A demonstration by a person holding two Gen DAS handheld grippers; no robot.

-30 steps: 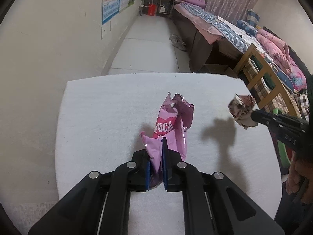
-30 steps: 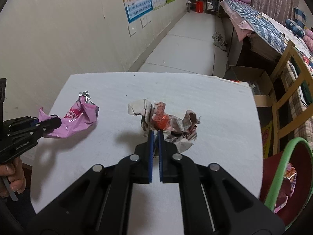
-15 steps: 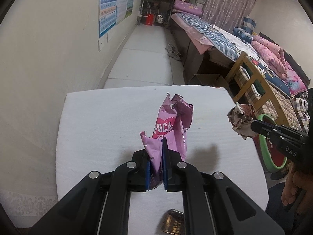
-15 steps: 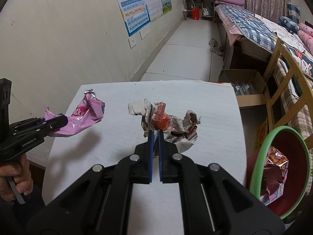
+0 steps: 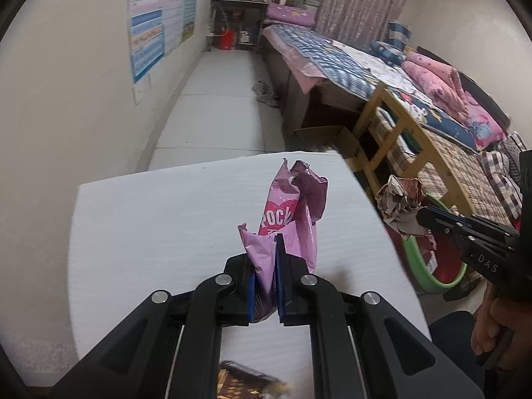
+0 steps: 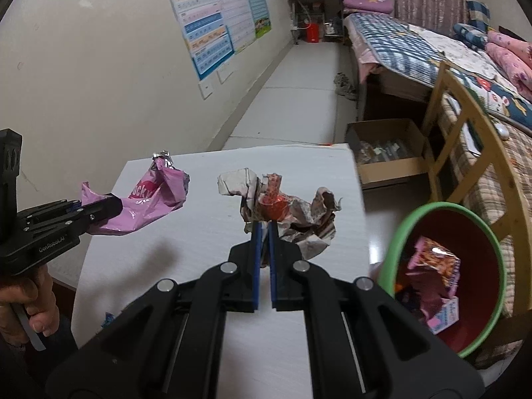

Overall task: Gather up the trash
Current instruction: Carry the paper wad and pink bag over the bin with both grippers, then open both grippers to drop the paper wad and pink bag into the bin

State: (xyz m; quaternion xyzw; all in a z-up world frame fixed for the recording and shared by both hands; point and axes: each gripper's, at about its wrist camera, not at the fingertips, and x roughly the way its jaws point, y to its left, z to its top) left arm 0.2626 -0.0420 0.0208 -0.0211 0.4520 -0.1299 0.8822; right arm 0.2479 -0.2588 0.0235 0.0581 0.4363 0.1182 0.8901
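Observation:
My left gripper [image 5: 265, 249] is shut on a pink Pocky wrapper [image 5: 289, 212] and holds it in the air above the white table [image 5: 159, 219]. The wrapper also shows in the right wrist view [image 6: 153, 199]. My right gripper [image 6: 263, 229] is shut on a crumpled grey-and-red wrapper [image 6: 299, 216], held above the table's right part. In the left wrist view that wrapper [image 5: 400, 202] hangs past the table's right edge. A red bin with a green rim [image 6: 495, 242] stands on the floor to the right, with a snack packet [image 6: 435, 266] inside.
A dark patterned packet [image 5: 242, 382] lies on the table below my left gripper. A wooden chair [image 6: 465, 116], a cardboard box [image 6: 385, 153] and a bed [image 5: 332, 56] stand right of the table. A wall with posters [image 6: 212, 33] runs along the left.
Both grippers have risen with their wrappers and pulled back. The right gripper has moved right toward the bin, which now shows more fully. A dark packet has come into view below the left gripper.

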